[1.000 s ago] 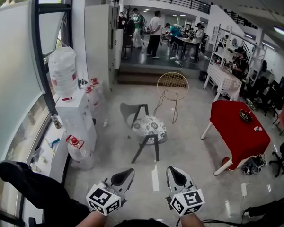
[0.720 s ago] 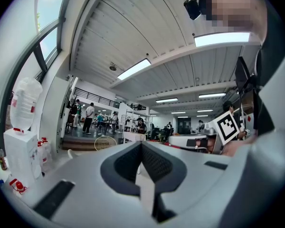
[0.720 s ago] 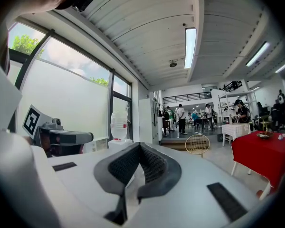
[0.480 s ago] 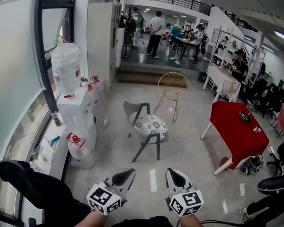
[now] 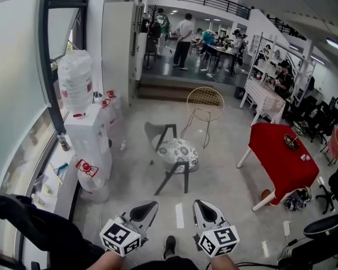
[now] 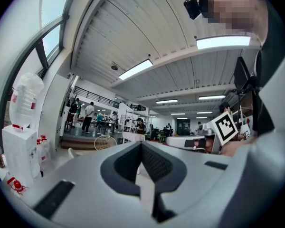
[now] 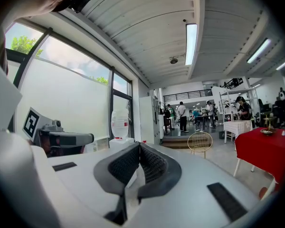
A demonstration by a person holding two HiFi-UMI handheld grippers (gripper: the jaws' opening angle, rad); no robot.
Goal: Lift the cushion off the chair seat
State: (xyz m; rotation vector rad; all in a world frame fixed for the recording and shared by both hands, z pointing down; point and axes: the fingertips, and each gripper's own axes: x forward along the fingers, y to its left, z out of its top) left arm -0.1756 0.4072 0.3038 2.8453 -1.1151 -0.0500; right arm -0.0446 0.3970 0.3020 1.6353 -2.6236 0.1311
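Observation:
The round cushion (image 5: 178, 150), white with a dark pattern, lies on the seat of a dark-framed chair (image 5: 158, 133) in the middle of the floor in the head view. Both grippers are held low at the bottom edge, well short of the chair. My left gripper (image 5: 150, 206) points toward it with its jaws shut and nothing between them, as the left gripper view shows (image 6: 141, 144). My right gripper (image 5: 198, 205) is beside it, also shut and empty (image 7: 139, 145). The jaws hide the cushion in both gripper views.
A water dispenser (image 5: 83, 122) with spare bottles stands left of the chair by the window. A gold wire chair (image 5: 205, 102) is behind it, and a red-covered table (image 5: 281, 153) is to the right. Steps (image 5: 169, 90) lead up to a room with several people.
Both grippers sit slightly lower in the head view and stay shut. A shoe has come into view between them. The chair and cushion have not moved.

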